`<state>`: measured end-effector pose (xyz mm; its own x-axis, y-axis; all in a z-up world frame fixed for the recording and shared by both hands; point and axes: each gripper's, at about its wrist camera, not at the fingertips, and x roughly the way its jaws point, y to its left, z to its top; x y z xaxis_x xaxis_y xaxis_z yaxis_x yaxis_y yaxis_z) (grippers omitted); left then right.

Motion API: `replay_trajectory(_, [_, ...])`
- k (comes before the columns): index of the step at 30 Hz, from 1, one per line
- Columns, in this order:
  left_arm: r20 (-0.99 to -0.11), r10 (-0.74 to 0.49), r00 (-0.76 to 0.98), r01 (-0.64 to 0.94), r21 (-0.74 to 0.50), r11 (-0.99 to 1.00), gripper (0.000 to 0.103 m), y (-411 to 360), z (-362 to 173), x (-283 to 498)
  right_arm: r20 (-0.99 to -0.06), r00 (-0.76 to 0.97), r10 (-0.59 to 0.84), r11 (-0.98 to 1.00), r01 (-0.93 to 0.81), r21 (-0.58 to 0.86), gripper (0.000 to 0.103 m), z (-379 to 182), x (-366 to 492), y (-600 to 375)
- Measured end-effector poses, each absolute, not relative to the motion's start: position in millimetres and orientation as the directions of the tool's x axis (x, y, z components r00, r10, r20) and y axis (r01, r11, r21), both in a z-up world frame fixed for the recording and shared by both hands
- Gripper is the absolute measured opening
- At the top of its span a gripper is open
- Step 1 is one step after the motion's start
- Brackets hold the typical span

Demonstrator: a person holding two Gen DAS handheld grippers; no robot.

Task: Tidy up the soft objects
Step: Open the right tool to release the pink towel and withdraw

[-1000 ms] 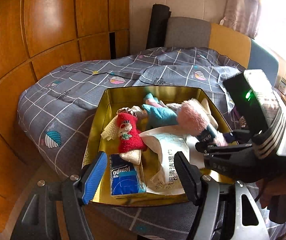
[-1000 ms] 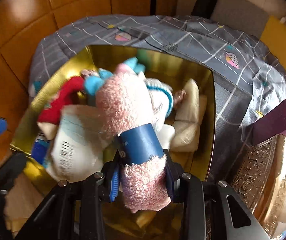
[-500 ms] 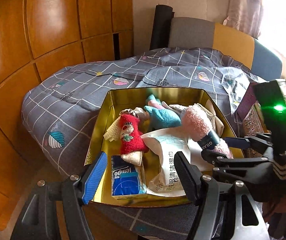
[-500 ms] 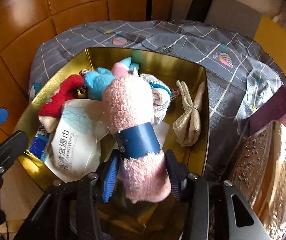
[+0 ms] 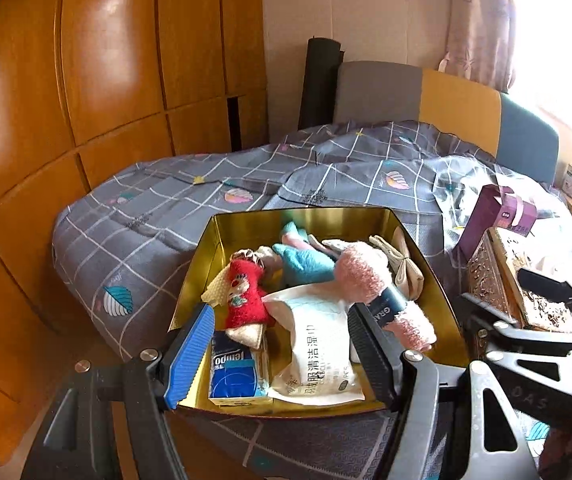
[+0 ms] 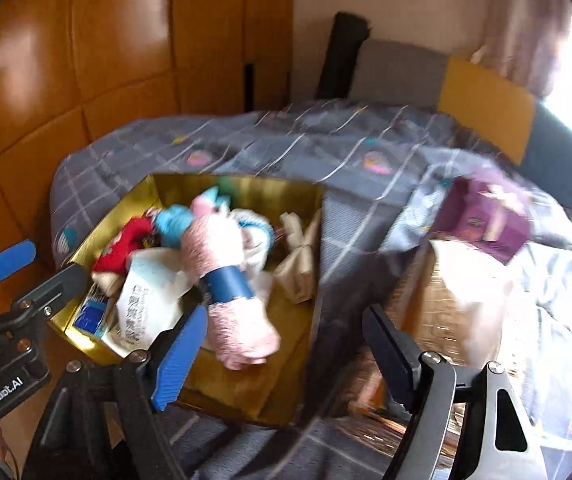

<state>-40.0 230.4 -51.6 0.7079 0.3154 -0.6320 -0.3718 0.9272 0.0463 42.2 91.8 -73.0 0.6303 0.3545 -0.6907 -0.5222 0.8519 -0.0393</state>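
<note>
Left wrist view: the left claw hangs released above the near edge of the gold box, over the wipes pack.

Right wrist view: the right claw is opening, empty; the pink sock roll lies in the box just ahead of its left finger.

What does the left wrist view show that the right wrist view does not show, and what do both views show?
Only the left wrist view shows the sharp "tempo" print on the tissue pack. Only the right wrist view shows the left gripper's blue pad from the side. Both show the gold box, the pink socks inside it, the red sock and the purple box.
</note>
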Motion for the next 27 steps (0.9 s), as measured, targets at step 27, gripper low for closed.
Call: replay_trajectory(27, [-0.607, 0.354, 0.712, -0.382, 0.088, 0.92, 0.071, 209, -46, -39, -0.627, 0.718, 0.302, 0.915, -0.404, -0.021, 0.083, -62, 33, 50])
